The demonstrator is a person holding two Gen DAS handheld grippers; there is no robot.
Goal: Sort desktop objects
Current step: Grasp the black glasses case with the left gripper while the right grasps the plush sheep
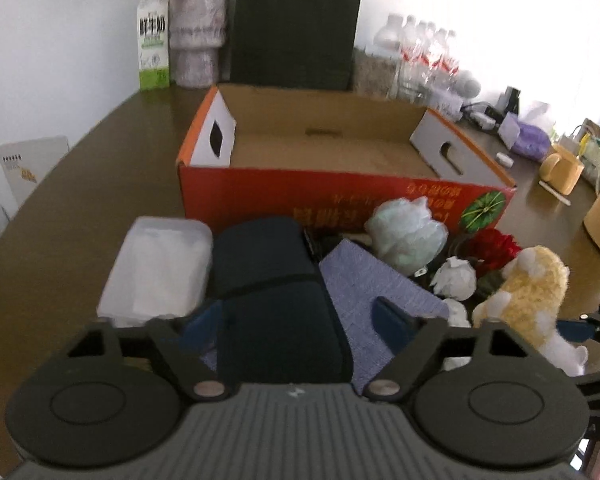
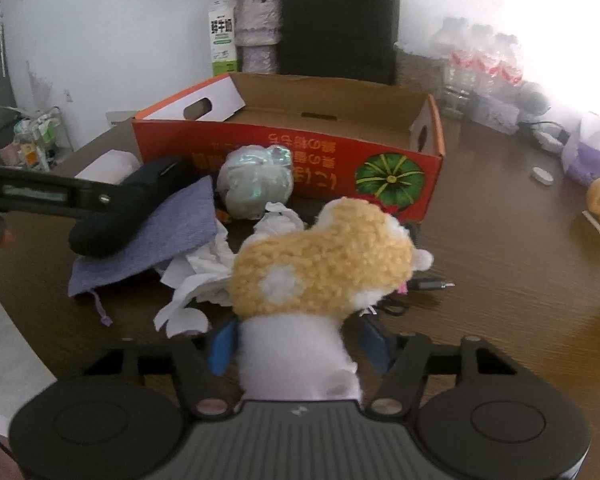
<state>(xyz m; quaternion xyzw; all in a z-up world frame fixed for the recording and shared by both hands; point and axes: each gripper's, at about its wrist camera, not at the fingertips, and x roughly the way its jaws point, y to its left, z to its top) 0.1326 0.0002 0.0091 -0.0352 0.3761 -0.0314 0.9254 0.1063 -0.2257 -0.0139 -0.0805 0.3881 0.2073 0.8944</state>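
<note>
My left gripper (image 1: 298,318) straddles a dark navy case (image 1: 276,320). Its left pad sits at the case's edge, while the right pad rests apart over a purple cloth pouch (image 1: 364,284), so the jaws stand open. My right gripper (image 2: 300,344) is shut on a yellow and white plush toy (image 2: 324,264), with both blue pads against its white lower part. The plush (image 1: 528,292) also shows at the right of the left wrist view. Behind the pile stands an open red cardboard box (image 1: 340,200) (image 2: 284,152) with nothing visible inside.
A translucent plastic box (image 1: 160,268), a pale green bundle (image 2: 256,184), crumpled white paper (image 2: 204,276), a red flower (image 1: 492,246) and a cable (image 2: 432,283) lie in the pile. Farther back are a milk carton (image 1: 153,42), a vase (image 1: 198,36), water bottles (image 1: 424,52) and a yellow mug (image 1: 562,168).
</note>
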